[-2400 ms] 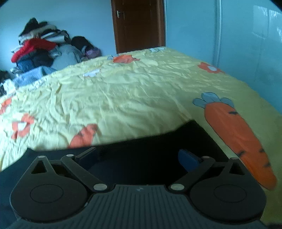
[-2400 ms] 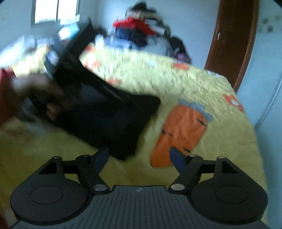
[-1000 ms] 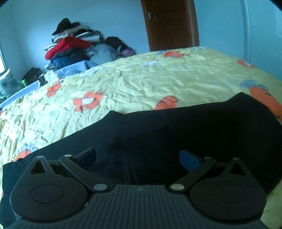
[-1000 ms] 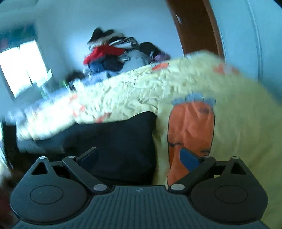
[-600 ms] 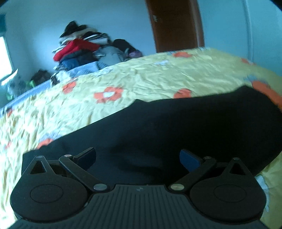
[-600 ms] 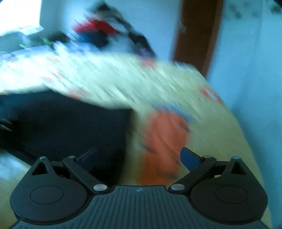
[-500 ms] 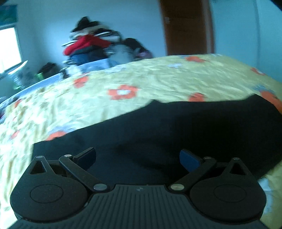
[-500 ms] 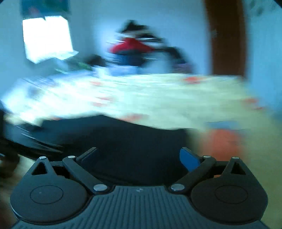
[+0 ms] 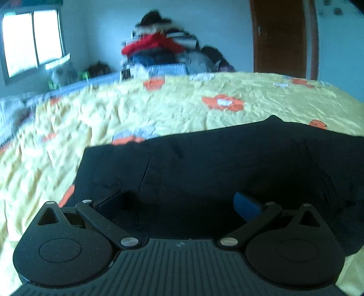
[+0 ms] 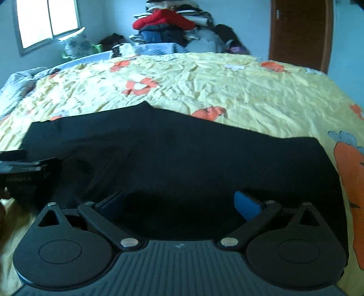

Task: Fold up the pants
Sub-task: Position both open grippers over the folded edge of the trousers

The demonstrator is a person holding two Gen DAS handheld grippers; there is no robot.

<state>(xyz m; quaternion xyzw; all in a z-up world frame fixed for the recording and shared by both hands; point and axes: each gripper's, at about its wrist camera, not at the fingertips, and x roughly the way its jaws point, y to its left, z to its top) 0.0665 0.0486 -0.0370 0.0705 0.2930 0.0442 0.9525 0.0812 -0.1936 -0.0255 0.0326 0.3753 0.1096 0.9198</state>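
The black pants (image 9: 216,164) lie spread flat on the yellow bedspread (image 9: 136,109), reaching from left to right; they also show in the right wrist view (image 10: 182,154). My left gripper (image 9: 179,202) is open and empty, low over the near edge of the pants toward their left end. My right gripper (image 10: 179,201) is open and empty, low over the near edge toward the right end. The left gripper's body (image 10: 25,168) shows at the left of the right wrist view.
The bedspread (image 10: 227,86) has orange flowers and a carrot print (image 10: 350,173) at the right. A pile of clothes (image 10: 173,25) lies beyond the far side of the bed. A brown door (image 10: 300,31) stands at the back right, a window (image 10: 47,20) at the back left.
Both grippers have swung left along the pants and settled; the pants' left end has come into the left wrist view. The right wrist view has lost its blur. Both stay open.
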